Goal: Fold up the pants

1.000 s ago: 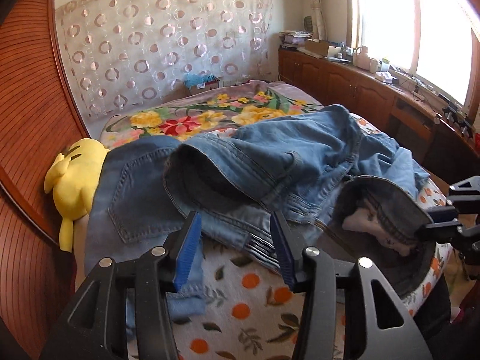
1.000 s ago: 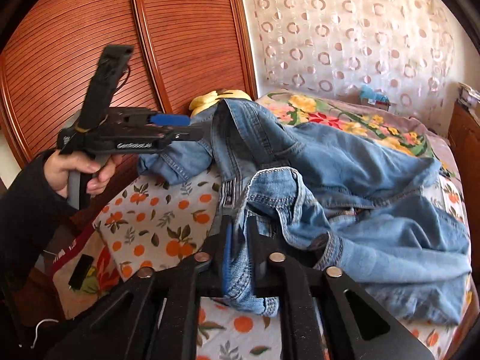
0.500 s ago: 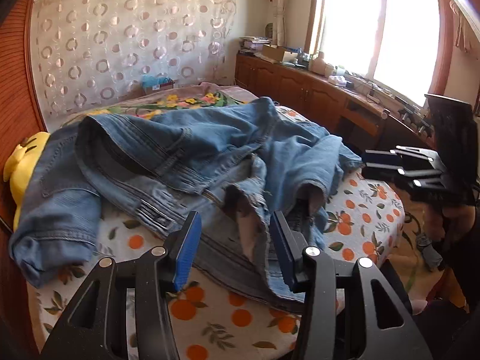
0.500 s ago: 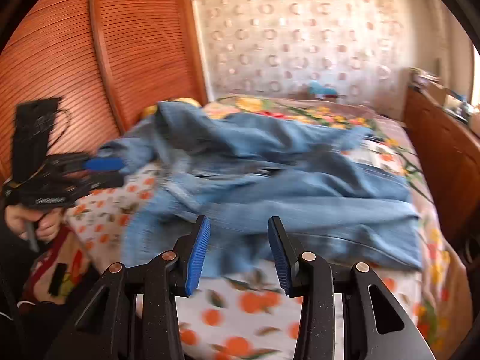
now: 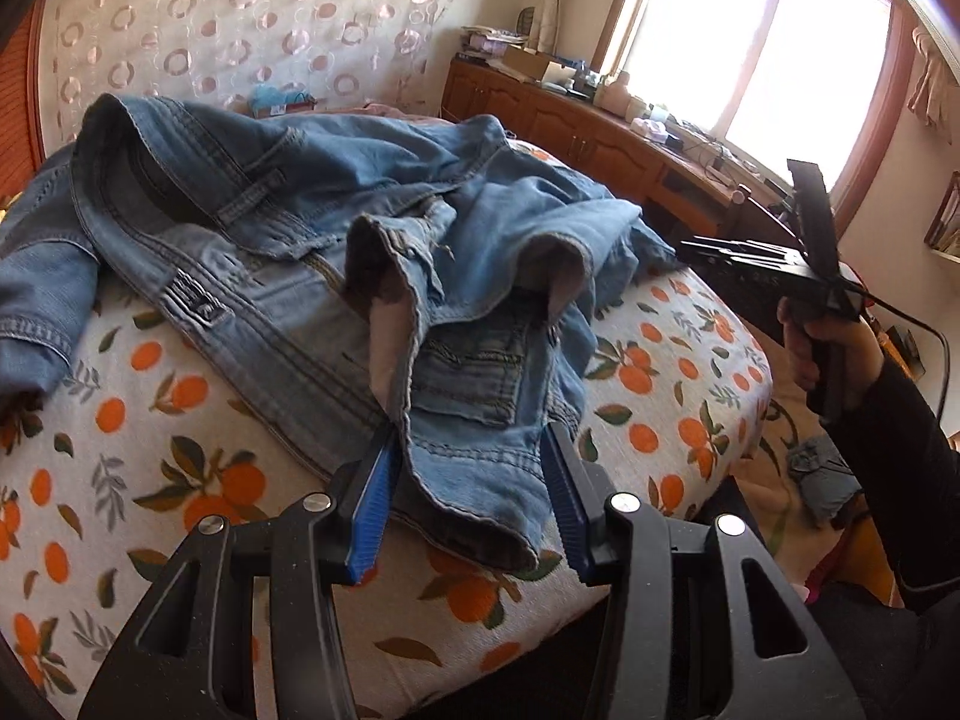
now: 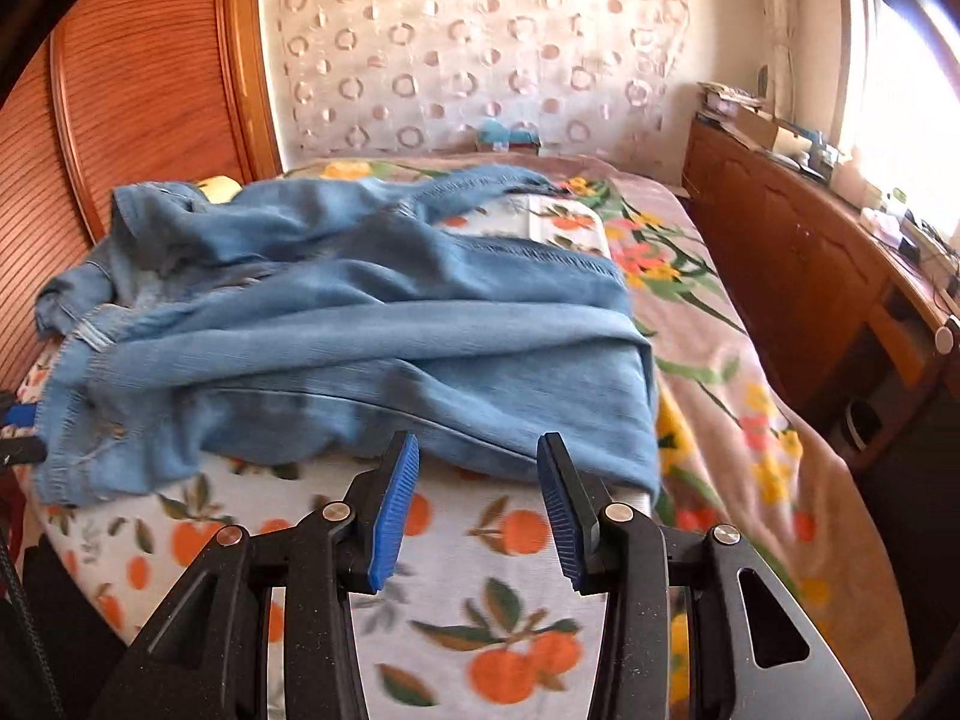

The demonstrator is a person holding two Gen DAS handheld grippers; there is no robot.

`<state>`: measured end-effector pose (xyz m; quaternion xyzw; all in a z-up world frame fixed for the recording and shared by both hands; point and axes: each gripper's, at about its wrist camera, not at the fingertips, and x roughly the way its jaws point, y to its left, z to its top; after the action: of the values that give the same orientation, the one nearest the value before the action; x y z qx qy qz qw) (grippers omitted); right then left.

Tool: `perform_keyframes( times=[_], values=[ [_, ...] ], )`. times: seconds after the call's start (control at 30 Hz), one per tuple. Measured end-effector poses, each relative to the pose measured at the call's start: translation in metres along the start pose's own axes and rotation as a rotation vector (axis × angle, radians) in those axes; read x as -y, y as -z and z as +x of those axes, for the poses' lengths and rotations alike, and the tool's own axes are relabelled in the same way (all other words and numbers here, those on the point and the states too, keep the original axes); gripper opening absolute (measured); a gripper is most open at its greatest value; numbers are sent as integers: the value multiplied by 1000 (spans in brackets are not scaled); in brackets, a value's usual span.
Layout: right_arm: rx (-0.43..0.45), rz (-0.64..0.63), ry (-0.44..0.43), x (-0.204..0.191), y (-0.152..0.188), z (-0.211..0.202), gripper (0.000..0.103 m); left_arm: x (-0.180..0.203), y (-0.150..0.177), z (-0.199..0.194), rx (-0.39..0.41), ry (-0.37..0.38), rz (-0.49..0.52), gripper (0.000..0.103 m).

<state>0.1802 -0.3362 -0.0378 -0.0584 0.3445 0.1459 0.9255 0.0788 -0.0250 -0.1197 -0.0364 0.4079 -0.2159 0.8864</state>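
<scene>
Your left gripper [image 5: 468,492] is open with the near hem of the jeans [image 5: 336,228] lying loose between its fingers, and your right gripper [image 6: 477,504] has just opened over bare orange-print sheet [image 6: 504,618], the jeans' edge just past its fingertips.

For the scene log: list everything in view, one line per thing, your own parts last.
jeans: one pair, blue denim, crumpled on the bed
sheet: one, white with orange fruit print, under the jeans
blanket: one, pink floral, on the bed beyond the sheet
headboard: one, reddish wood, left of the bed
curtain: one, pale with ring pattern, back wall
cabinet: one, brown wood, under the window
left gripper: black, blue pads, open, jeans edge between them
right gripper: black, blue pads, just opened, nothing between
right hand: dark sleeve, holding its gripper's handle
</scene>
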Motion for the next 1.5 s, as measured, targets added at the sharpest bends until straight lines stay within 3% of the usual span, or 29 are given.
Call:
perform_keyframes(
  times=[0.4, 0.6, 0.63, 0.67, 0.77, 1.0, 1.07, 1.1, 1.17, 1.3, 1.5],
  values=[
    [-38, -81, 100, -3, -15, 17, 43, 9, 16, 5, -19, -7, 4, 49],
    [-40, -86, 98, -5, -18, 25, 44, 15, 22, 3, -11, 5, 9, 47],
    [-40, -93, 96, -7, -17, 27, 44, 18, 21, 2, -2, 8, 19, 45],
    [-37, -101, 97, -10, -17, 27, 44, 21, 20, 1, 3, 9, 33, 35],
    [-31, -119, 89, -9, -17, 33, 44, 29, 21, 4, -10, 8, 68, 20],
    [-30, -132, 90, -7, -9, 40, 43, 29, 19, -1, 25, 14, 67, 6],
    [-27, -134, 85, -6, -6, 40, 34, 28, 14, -8, 51, 7, 66, 6],
    [-28, -137, 83, -5, -3, 40, 16, 28, 11, -10, 60, -1, 71, 5],
    [-21, -125, 78, 0, -3, 38, 5, 30, 4, -15, 71, -12, 99, 5],
    [45, -95, 83, 8, -9, 16, 2, 28, -17, -38, 137, -44, 112, 4],
    [146, -84, 29, 15, -18, -49, 2, 29, -40, -95, 241, -62, 102, 4]
  ],
)
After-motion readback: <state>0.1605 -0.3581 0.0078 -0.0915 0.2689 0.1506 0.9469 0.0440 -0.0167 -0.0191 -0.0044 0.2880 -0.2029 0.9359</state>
